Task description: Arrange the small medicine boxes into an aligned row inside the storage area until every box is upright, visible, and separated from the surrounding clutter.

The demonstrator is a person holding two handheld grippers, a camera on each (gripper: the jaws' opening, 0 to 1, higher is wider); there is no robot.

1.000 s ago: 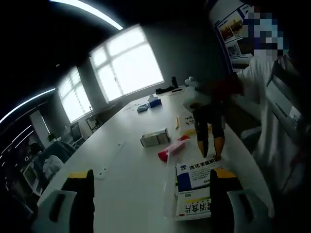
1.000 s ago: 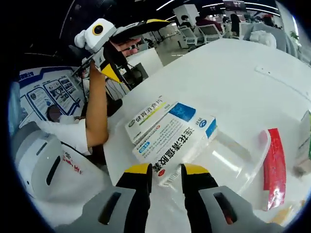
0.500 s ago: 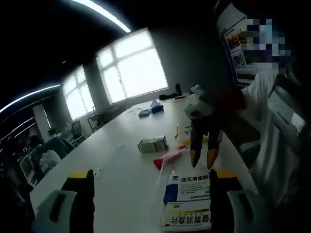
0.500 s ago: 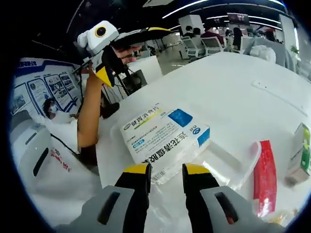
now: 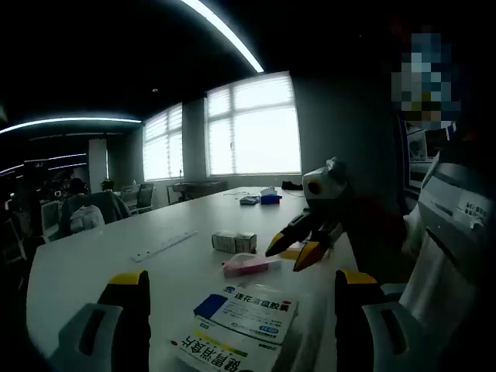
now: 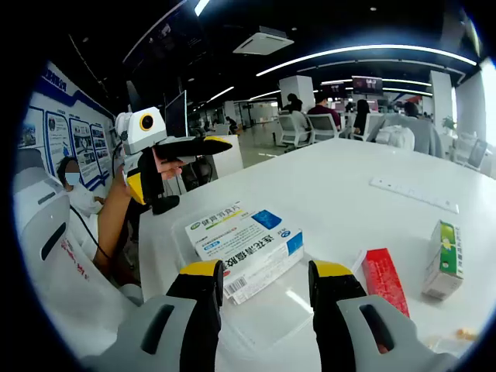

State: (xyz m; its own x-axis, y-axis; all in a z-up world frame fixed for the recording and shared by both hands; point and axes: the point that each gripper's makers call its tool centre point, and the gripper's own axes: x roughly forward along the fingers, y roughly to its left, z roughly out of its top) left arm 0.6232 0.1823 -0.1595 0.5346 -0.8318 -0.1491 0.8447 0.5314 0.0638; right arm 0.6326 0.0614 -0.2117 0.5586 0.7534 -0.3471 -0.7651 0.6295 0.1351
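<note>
Two flat medicine boxes lie side by side at the table's near edge: a blue-and-white box (image 5: 248, 310) (image 6: 252, 236) and a yellow-striped box (image 5: 213, 349) (image 6: 215, 223). They rest on clear plastic (image 6: 310, 298). A red box (image 6: 384, 279) (image 5: 246, 266) lies flat beyond them. A small green-and-white box (image 6: 443, 260) (image 5: 234, 242) stands further out. My right gripper (image 6: 267, 271) (image 5: 293, 249) is open just short of the blue box, holding nothing. My left gripper (image 5: 242, 279) (image 6: 178, 167) is wide open, raised above the table's edge.
The white table (image 6: 349, 178) stretches far ahead. A long ruler (image 6: 411, 194) (image 5: 163, 246) lies on it, and a blue tissue box (image 5: 267, 199) sits at the far end. Office chairs and seated people are beyond the table. A person's arm (image 6: 116, 225) holds the left gripper.
My right gripper's jaws have spread wider and drawn back from the two boxes. Both views have tilted up to level; the left gripper has dropped lower.
</note>
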